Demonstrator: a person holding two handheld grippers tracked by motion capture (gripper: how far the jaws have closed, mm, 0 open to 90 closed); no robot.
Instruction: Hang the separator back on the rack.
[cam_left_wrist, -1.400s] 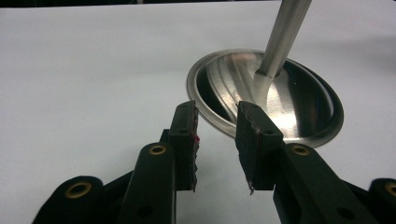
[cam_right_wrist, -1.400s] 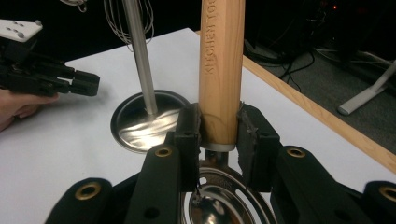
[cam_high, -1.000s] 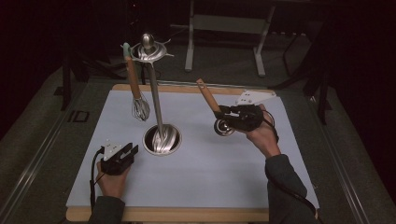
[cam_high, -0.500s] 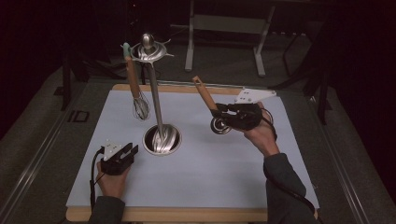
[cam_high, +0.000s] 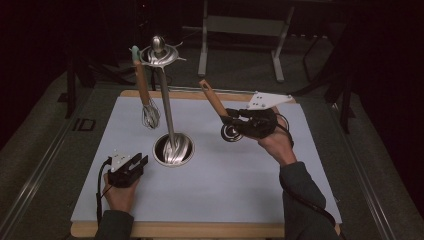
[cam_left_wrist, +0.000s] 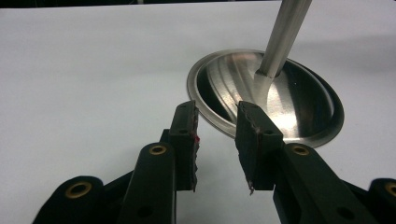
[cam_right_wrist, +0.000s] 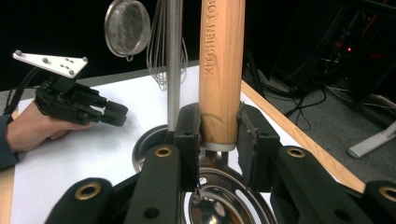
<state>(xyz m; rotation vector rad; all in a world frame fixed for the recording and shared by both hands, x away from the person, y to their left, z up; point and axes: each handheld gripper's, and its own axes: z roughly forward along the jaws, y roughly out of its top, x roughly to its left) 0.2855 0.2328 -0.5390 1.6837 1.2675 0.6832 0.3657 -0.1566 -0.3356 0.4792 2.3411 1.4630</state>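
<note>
Right gripper (cam_high: 231, 120) clamped on wooden-handled utensil (cam_high: 214, 101), steel head hanging, right of stand (cam_high: 167, 107). Left gripper (cam_left_wrist: 217, 135) narrowly parted, empty, beside stand's base.

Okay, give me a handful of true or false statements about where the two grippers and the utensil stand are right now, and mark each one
1. The right gripper is clamped on a wooden handle. True.
2. The left gripper holds the whisk. False: its jaws are open and empty, near the stand's round metal base.
3. The whisk hangs from the top of the stand. True.
4. The wooden-handled utensil lies flat on the white mat. False: it is lifted, its handle tilted up and away from the person.
5. The left gripper is raised high above the table. False: the hand holding it rests low on the mat, near the base.
</note>
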